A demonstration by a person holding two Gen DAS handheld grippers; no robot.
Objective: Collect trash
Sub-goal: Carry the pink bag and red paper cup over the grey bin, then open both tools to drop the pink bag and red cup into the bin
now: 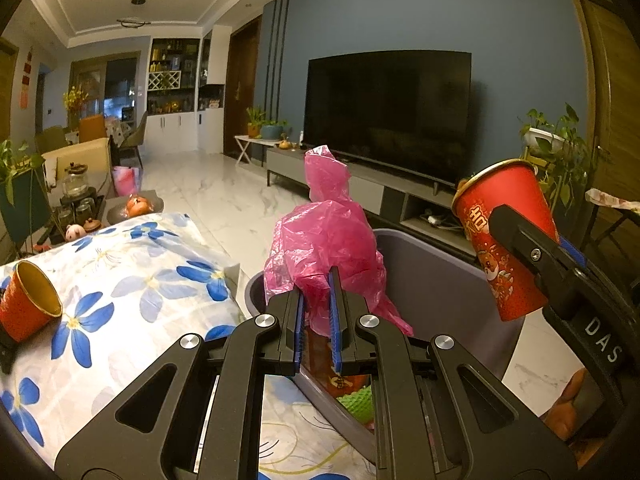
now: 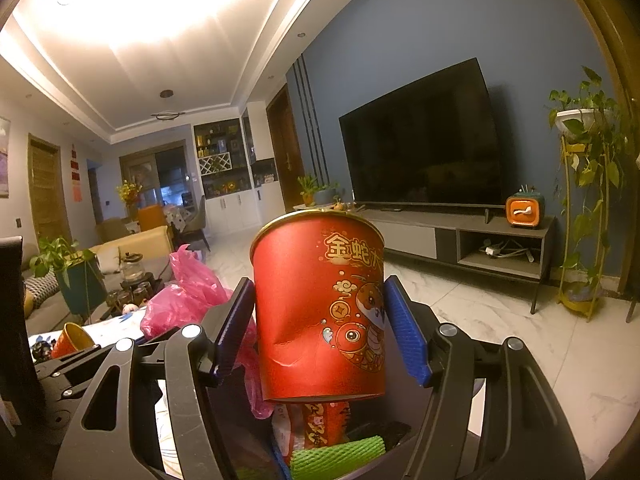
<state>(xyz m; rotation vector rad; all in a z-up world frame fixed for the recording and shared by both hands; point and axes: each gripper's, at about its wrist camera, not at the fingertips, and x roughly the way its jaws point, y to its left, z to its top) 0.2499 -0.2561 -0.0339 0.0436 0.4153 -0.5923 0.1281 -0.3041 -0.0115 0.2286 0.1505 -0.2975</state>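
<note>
My left gripper (image 1: pixel 318 320) is shut on a crumpled pink plastic bag (image 1: pixel 320 232), which stands up over the near rim of a grey trash bin (image 1: pixel 440 280). My right gripper (image 2: pixel 320 328) is shut on a red paper cup (image 2: pixel 316 312) with gold print, upright above the bin; its wall is dented by the pads. From the left wrist the same cup (image 1: pixel 504 240) hangs tilted over the bin's right side. Inside the bin lie a green foam net (image 2: pixel 336 456) and a red wrapper (image 2: pixel 320 424). A second red cup (image 1: pixel 28 304) lies on its side on the table.
The table carries a white cloth with blue flowers (image 1: pixel 140 280). Behind it are a tea set (image 1: pixel 76 184) and a plate of oranges (image 1: pixel 138 206). A TV (image 1: pixel 388 116) on a low grey stand (image 2: pixel 460 236) fills the far wall. A plant stand (image 2: pixel 580 220) is at the right.
</note>
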